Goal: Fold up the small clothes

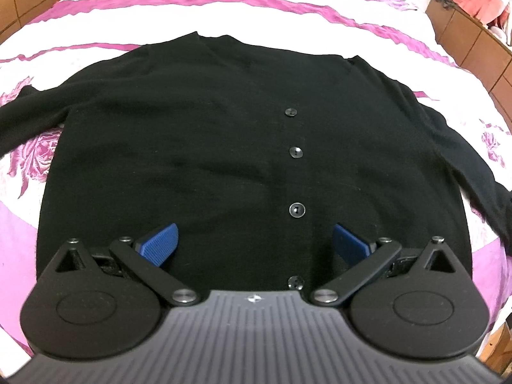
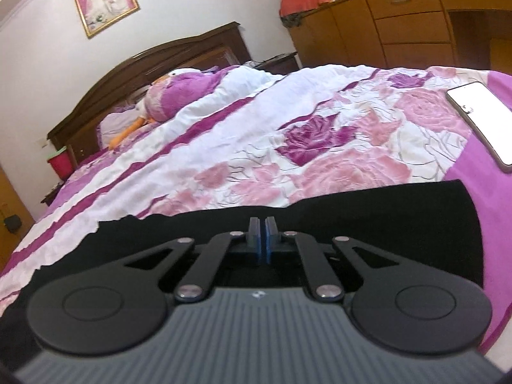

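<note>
A black buttoned cardigan (image 1: 208, 147) lies flat and face up on the bed, sleeves spread out to both sides. My left gripper (image 1: 254, 243) is open, its blue pads (image 1: 160, 244) wide apart, just above the cardigan's lower hem near the button line (image 1: 296, 209). In the right wrist view my right gripper (image 2: 263, 240) has its blue pads pressed together, low over a black part of the cardigan (image 2: 400, 217) near its edge. I cannot see any cloth pinched between the pads.
The bed has a pink and white floral bedspread (image 2: 320, 147). A phone (image 2: 483, 121) lies on the bed at the right. A plush duck (image 2: 160, 102) rests by the dark headboard (image 2: 153, 64). Wooden drawers (image 2: 416, 25) stand beyond the bed.
</note>
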`<state>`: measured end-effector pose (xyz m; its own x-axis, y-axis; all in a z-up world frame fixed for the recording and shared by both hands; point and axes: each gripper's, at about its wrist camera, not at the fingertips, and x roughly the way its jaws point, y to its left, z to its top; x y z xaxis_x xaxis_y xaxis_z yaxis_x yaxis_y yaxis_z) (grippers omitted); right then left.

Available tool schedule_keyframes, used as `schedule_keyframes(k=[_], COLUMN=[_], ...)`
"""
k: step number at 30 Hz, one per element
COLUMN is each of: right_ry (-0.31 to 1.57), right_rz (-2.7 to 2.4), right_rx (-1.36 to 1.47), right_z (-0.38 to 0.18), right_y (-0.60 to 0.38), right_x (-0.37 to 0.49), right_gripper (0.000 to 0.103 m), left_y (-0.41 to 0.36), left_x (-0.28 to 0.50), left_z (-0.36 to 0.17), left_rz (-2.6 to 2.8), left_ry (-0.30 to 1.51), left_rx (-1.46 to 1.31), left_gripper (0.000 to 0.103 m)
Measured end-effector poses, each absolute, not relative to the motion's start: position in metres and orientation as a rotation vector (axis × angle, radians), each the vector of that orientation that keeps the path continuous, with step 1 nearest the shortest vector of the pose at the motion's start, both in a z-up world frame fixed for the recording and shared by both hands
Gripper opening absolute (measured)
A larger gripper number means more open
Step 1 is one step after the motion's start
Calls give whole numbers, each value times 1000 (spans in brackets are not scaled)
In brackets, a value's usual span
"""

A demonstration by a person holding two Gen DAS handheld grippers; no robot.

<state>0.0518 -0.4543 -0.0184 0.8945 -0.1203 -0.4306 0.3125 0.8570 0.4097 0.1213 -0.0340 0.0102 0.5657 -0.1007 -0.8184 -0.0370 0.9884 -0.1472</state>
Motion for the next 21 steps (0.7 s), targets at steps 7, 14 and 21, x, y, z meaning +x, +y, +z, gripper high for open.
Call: schedule_keyframes(k=[7, 14, 21], right_ry=[478, 508, 447], right_rz=[-138, -152, -272], right_rx=[684, 850, 917], right_z=[-27, -42, -60], right_y=[-451, -449, -467], right_x=[37, 12, 17], right_gripper=[37, 73, 71], left_y=[-37, -65, -116], left_x=[120, 119, 129], left_z=[10, 8, -6], left_rz=[-63, -141, -191], left_ry=[983, 997, 1056], left_rx=[-153, -135, -40], left_gripper=[103, 103, 103])
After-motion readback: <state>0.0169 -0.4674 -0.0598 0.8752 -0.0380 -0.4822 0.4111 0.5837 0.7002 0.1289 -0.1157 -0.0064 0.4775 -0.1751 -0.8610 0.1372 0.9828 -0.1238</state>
